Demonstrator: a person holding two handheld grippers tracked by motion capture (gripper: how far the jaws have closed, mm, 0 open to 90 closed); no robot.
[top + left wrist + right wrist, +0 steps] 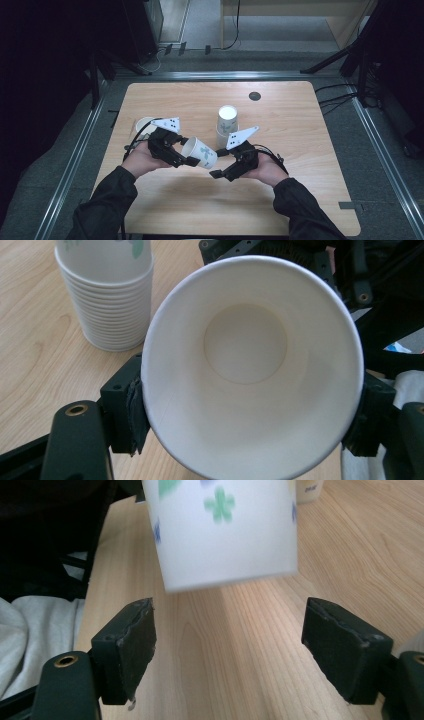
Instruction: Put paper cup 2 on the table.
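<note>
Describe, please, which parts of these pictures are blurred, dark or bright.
High view: dim, room edges nearly black, only the wooden table lit. Left gripper view: the paper cup held by the left gripper is sharp and evenly lit, without glare. Right gripper view: the cup's flower print is blurred; the right gripper pads are sharp.

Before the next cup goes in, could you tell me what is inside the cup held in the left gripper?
The cup looks empty: bare white wall and round bottom. The left gripper fingers press its rim. Whatever lies behind it is covered.
</note>
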